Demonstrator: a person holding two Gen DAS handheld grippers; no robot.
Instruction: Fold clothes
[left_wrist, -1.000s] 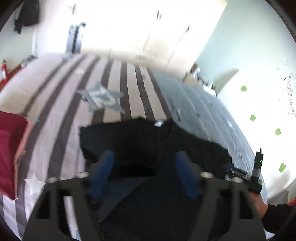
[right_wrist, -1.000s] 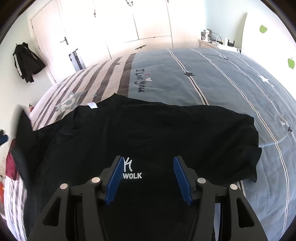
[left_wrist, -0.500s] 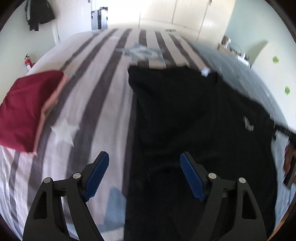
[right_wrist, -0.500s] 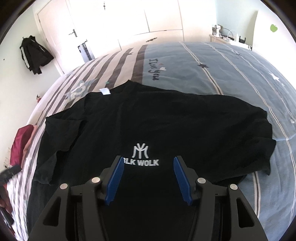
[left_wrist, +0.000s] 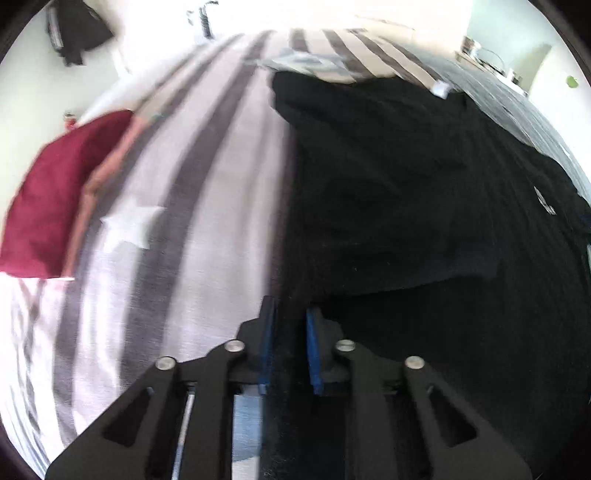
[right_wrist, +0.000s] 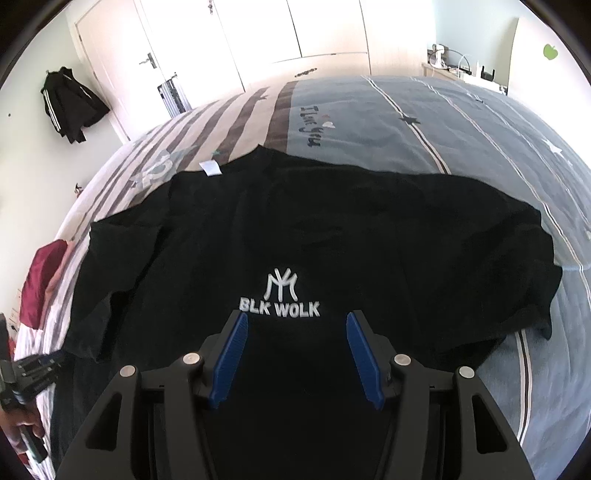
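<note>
My left claw (left_wrist: 287, 325) closing on black T-shirt (right_wrist: 314, 229) edge; right claw (right_wrist: 295, 343) hovers released. Shirt lies flat on bed (right_wrist: 461, 122), unfolded; red pile (left_wrist: 55, 192) done.

A dark jacket (right_wrist: 72, 103) hung on the wall left of the white door (right_wrist: 118, 62); a suitcase (right_wrist: 173, 94) stood right of it.

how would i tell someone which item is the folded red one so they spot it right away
Start at the big bed with its striped cover, where a black T-shirt lies spread out. Look past that shirt's left edge to the white and grey stripes near the bed's side. The folded dark red garment sits there on something pink, the only red thing on the bed.
</note>
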